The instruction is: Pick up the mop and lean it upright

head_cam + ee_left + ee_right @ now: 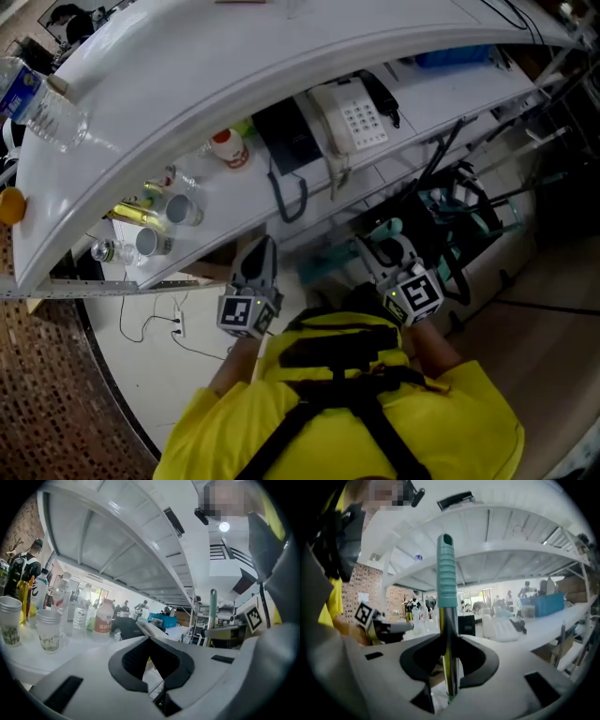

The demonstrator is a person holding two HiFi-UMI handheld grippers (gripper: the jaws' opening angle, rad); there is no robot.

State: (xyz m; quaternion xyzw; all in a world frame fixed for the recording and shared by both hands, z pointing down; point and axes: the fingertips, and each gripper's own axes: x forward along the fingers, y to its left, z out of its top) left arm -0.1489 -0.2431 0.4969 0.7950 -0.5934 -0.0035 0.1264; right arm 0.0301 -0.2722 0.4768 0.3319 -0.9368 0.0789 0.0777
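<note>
Mop handle (447, 616) upright, teal grip uppermost

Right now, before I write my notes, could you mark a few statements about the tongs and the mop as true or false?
1. The right tongs are closed on the mop handle. True.
2. The mop handle has a red grip at its top. False: the grip is teal, above a metal shaft.
3. The left tongs hold a paper cup. False: they are shut, with nothing between them.
4. A white telephone lies on the desk. True.
</note>
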